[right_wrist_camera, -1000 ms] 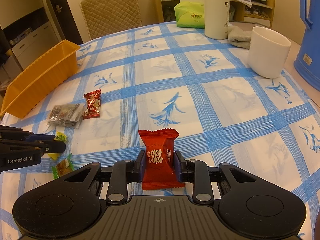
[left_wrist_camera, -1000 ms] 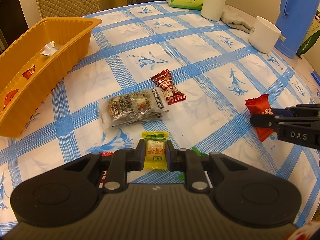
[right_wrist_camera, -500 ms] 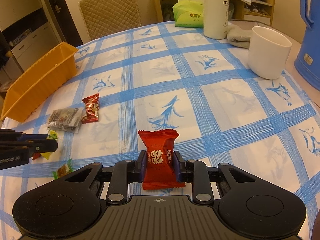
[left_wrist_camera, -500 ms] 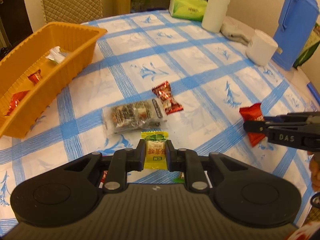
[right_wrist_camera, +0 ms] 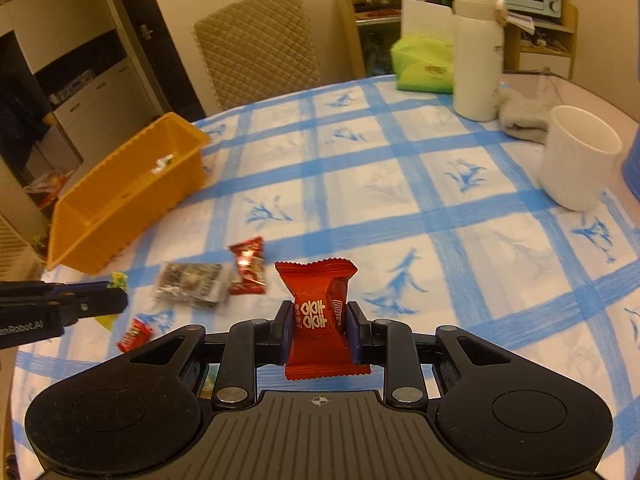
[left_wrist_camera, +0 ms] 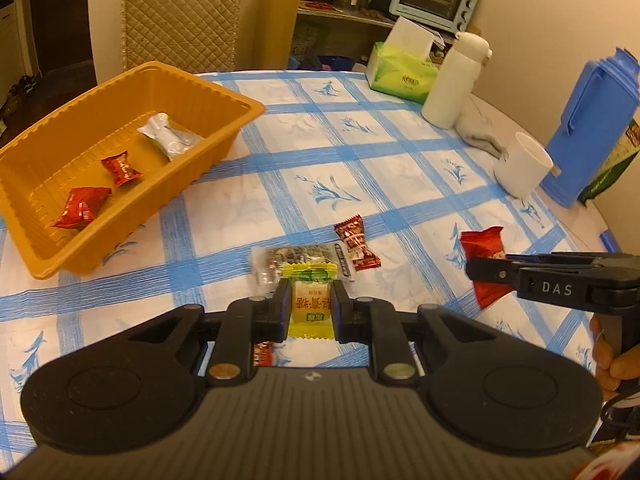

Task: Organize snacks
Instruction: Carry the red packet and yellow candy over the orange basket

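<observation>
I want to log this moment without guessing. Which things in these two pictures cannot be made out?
- Small red candy, left wrist view: mostly hidden behind the left gripper.
- Green-edged wrapper, right wrist view: only a sliver shows behind the right gripper.
- Orange tray contents, right wrist view: near wall hides all but a silver packet.
- Blue jug, left wrist view: partly cut off by the fisheye border.

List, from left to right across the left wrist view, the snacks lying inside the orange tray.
Inside the orange tray: red packet → small red candy → silver packet.
</observation>
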Motion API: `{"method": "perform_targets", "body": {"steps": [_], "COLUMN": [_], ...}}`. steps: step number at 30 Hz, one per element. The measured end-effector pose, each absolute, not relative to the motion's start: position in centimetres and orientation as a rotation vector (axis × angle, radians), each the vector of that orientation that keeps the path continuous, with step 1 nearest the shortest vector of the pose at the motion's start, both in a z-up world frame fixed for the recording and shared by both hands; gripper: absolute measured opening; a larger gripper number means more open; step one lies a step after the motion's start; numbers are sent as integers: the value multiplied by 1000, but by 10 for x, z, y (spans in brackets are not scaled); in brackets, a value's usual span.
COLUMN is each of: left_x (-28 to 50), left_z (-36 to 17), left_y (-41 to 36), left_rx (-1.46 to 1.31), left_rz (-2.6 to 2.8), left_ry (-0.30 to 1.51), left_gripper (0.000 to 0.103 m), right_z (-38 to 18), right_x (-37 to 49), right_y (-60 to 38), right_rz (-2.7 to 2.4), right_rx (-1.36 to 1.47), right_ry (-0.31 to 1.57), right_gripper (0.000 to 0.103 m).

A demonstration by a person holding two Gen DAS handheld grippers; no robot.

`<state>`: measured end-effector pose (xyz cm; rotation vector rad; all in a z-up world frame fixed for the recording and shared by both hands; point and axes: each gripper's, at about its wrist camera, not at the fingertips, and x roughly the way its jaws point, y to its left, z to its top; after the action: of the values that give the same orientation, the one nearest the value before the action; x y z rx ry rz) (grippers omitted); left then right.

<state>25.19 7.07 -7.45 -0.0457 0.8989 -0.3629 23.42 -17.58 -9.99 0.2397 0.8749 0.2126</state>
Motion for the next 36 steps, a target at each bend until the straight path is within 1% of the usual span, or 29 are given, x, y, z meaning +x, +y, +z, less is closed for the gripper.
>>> {"method": "perform_targets", "body": {"steps": [6, 23, 30, 36], "left_x": [256, 299, 324, 349], "left_z": [-57, -18, -18, -27], "left_y": [91, 164, 192, 211], "left_rx": [-60, -92, -82, -75], "left_rz": [-341, -206, -140, -96], "left_ry": [860, 737, 725, 752], "left_gripper": [18, 18, 18, 18], "right_z": [-93, -43, -38, -42], "right_x": [251, 328, 361, 389], "right_y": [-143, -60, -30, -6], "right_rz": [308, 495, 510, 530], "right_rx": [279, 293, 271, 266], "right_ry": [867, 741, 723, 742], "right_gripper": [27, 27, 27, 27]}}
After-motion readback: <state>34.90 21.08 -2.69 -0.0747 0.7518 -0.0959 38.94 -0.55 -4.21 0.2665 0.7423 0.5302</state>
